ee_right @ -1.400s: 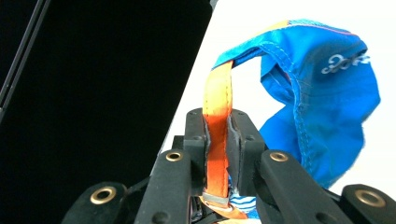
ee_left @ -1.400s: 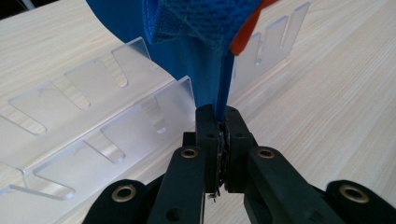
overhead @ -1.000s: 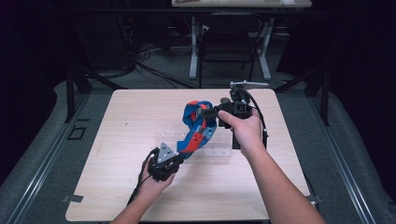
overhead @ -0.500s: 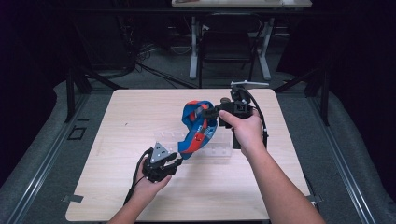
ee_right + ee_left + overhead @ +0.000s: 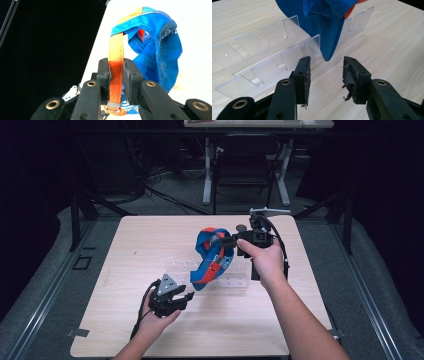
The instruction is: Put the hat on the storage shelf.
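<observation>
Dark floor and black curtains ring the pale wooden table (image 5: 150, 245) where I work, with a clear acrylic rack (image 5: 262, 55) of slotted walls lying near its middle. My right gripper (image 5: 235, 241) has its jaws clamped on the orange strap (image 5: 115, 72) of a blue visor cap (image 5: 212, 257), holding it up so the cap hangs over the rack with its brim pointing down. In my left gripper view the tip of that brim sits just beyond my left gripper (image 5: 325, 72), whose jaws stand apart with nothing between them; in the high view that gripper rests low near the table's front, just beside the rack.

As I judge it, the lift is done: the cap is off the table and carried by the strap alone. What remains is to bring the brim between my open left jaws, close on it, and then guide the cap down into the rack's slots. I cannot tell whether the brim touches the rack yet.
</observation>
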The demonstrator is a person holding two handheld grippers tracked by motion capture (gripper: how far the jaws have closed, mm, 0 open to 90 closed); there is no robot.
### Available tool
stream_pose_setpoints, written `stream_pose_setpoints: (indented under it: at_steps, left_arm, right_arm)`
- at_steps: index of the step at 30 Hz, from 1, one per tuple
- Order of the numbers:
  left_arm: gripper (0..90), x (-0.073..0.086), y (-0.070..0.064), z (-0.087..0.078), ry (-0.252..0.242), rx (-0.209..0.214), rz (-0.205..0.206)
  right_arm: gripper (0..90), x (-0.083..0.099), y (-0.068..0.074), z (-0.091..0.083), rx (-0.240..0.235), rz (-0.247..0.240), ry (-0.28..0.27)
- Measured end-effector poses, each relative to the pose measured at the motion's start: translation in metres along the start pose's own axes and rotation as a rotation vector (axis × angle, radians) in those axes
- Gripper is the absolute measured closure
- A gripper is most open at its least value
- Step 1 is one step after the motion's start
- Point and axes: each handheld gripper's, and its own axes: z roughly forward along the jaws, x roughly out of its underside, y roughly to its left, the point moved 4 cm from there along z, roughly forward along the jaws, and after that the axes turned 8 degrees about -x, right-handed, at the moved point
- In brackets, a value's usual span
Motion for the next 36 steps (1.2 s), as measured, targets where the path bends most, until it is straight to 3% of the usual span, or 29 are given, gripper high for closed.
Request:
stream_pose_setpoints:
  at_steps: [6, 14, 23, 36]
  left_arm:
    - [56.4, 0.000, 0.003, -0.005, -0.009, -0.007, -0.006]
    - [55.2, 0.002, 0.008, -0.010, -0.011, -0.019, -0.012]
    - [53.1, 0.009, 0.020, -0.019, 0.004, -0.028, -0.026]
    - [52.3, 0.023, 0.038, -0.028, 0.030, -0.063, -0.079]
  right_arm:
    - [69.3, -0.001, -0.001, -0.005, 0.002, -0.011, -0.031]
    - [69.2, 0.000, -0.003, -0.012, 0.015, -0.016, -0.040]
    - [67.8, 0.006, -0.005, -0.018, 0.057, -0.044, -0.022]
    - [67.0, 0.023, -0.008, -0.030, 0.113, -0.092, 0.002]
